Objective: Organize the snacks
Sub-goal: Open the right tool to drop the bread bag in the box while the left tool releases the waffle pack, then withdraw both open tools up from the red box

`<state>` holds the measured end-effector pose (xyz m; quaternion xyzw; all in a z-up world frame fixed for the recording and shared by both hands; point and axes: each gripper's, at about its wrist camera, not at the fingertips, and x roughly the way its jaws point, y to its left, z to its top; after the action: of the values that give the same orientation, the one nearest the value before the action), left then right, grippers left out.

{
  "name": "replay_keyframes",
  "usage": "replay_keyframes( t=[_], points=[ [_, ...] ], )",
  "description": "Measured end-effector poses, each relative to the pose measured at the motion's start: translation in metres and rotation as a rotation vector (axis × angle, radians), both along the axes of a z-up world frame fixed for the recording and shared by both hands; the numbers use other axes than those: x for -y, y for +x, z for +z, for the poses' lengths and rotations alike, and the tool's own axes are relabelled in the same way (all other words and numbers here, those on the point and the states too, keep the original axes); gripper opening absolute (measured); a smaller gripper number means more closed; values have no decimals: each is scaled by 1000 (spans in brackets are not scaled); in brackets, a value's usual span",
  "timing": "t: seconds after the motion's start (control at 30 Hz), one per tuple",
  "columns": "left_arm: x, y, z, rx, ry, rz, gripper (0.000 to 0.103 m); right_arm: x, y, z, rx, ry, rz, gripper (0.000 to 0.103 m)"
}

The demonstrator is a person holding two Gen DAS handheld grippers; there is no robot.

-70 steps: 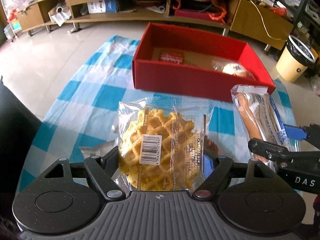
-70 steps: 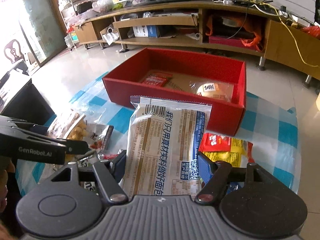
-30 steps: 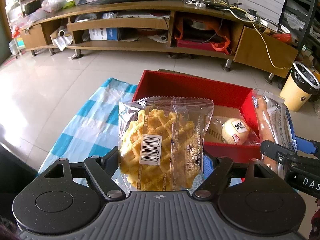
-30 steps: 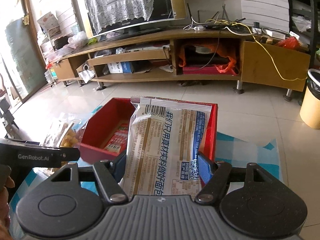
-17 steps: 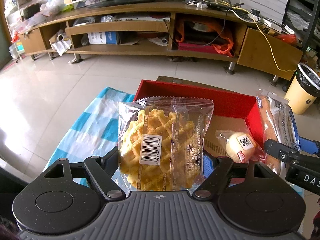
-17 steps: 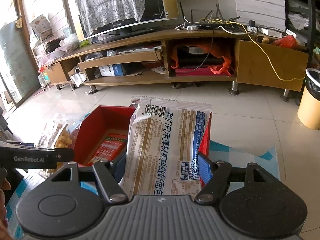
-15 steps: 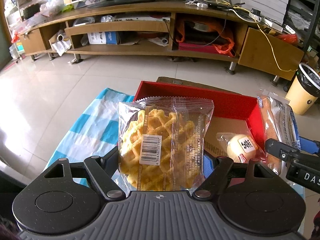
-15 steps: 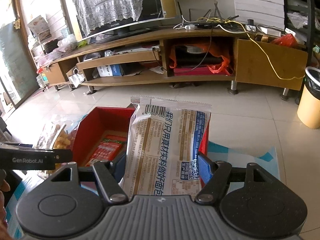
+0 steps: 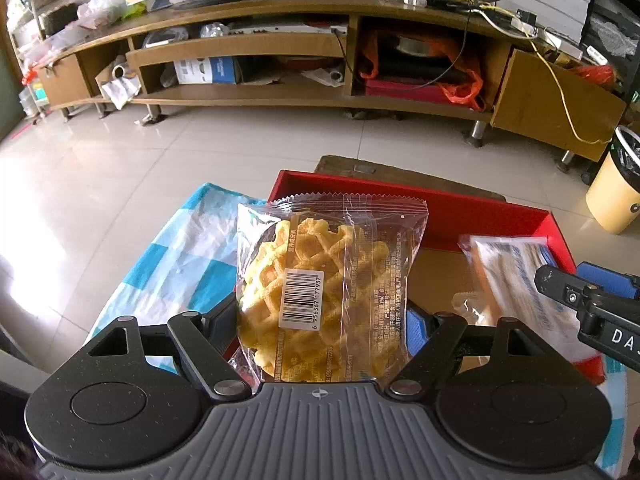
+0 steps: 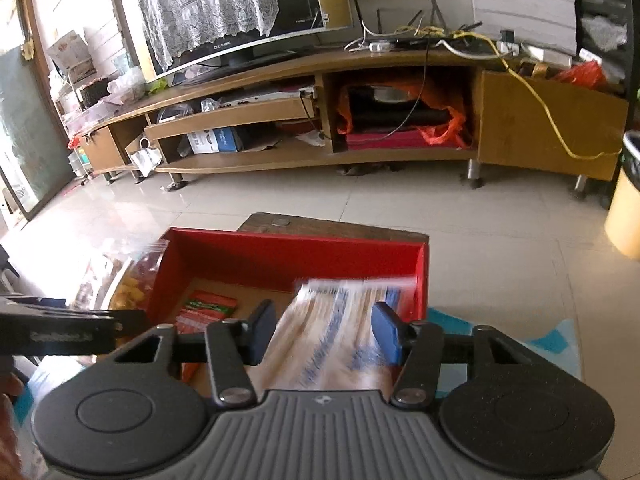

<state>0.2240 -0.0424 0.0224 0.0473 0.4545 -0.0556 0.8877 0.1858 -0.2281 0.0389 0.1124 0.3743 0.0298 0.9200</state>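
Just now the right gripper [image 10: 324, 330] spread its jaws, dropping the bread packet [image 10: 340, 328] by the red box's [image 10: 296, 254] right wall. Left gripper [image 9: 320, 320], clamped on the waffle bag [image 9: 324, 292], should release low, over the box's left side.

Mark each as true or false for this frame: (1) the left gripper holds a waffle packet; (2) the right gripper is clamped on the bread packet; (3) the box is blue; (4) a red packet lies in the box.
1. True: the left gripper is shut on the waffle packet.
2. False: the right gripper is open, and the blurred bread packet sits loose between its fingers, over the box.
3. False: the box is red.
4. True: a red packet lies on the box floor.
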Motion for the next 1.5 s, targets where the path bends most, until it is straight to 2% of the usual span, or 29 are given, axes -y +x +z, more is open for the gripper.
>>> replay_keyframes(
  t=[0.13, 0.37, 1.1, 1.5],
  points=[
    [5, 4, -7, -15, 17, -22, 86, 1, 4, -9, -37, -9, -9, 52],
    [6, 0, -3, 2, 25, -15, 91, 3, 2, -7, -40, 3, -24, 52],
    [-3, -25, 6, -5, 11, -15, 92, -3, -19, 1, -45, 10, -12, 54],
    [-14, -51, 8, -20, 0, -13, 92, -11, -41, -2, -72, -8, 14, 56]
  ],
)
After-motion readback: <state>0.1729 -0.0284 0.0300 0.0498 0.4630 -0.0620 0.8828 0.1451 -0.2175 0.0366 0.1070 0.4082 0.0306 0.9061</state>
